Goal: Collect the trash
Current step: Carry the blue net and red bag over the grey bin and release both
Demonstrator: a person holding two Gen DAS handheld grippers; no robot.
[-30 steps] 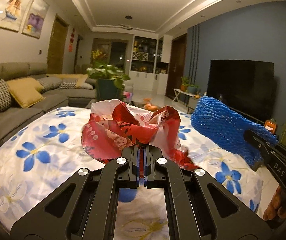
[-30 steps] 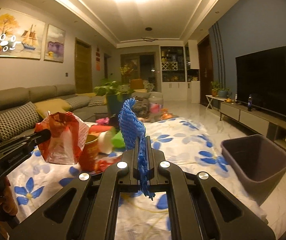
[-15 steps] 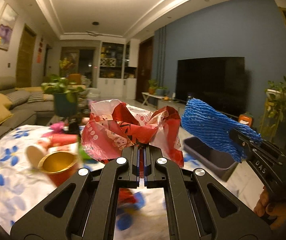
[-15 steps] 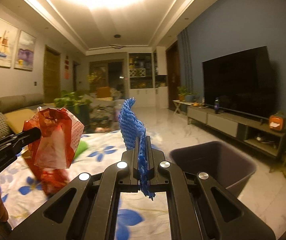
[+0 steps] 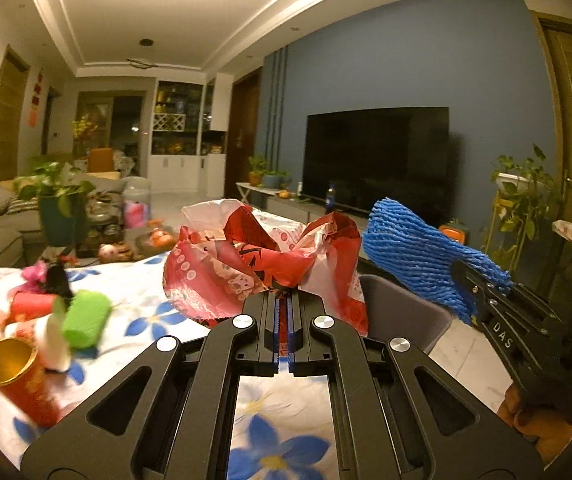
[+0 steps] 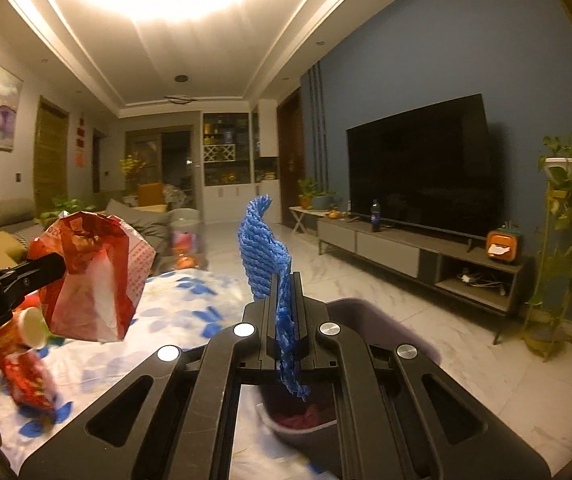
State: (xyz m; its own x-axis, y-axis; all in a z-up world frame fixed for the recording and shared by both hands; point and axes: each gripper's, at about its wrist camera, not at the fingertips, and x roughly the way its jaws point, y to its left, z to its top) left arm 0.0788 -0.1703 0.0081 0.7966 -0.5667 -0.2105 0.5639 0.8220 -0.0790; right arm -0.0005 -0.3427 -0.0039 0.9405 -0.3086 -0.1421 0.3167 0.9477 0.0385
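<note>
Trash in both claws: my left claw (image 5: pixel 284 316) was clamped on a crumpled red-and-white printed plastic bag (image 5: pixel 262 260), my right claw (image 6: pixel 289 312) pinched shut on a blue foam fruit-net sleeve (image 6: pixel 264 256), both carried in the air. A grey plastic bin (image 6: pixel 382 316) sat low beside the flower-print cloth surface (image 5: pixel 142 320), directly under the sleeve's dangling end. I judged both pieces feather-light and soft; the bag looked slick and springy, best held at a bunched fold, and the net was compressible enough to hold by any edge. More litter waited on the surface: a red paper cup with a gold lining (image 5: pixel 14 372) and a green foam roll (image 5: pixel 86 320), both motion-blurred. My claws hid most of the bin, whose dark reddish contents I could not identify.
</note>
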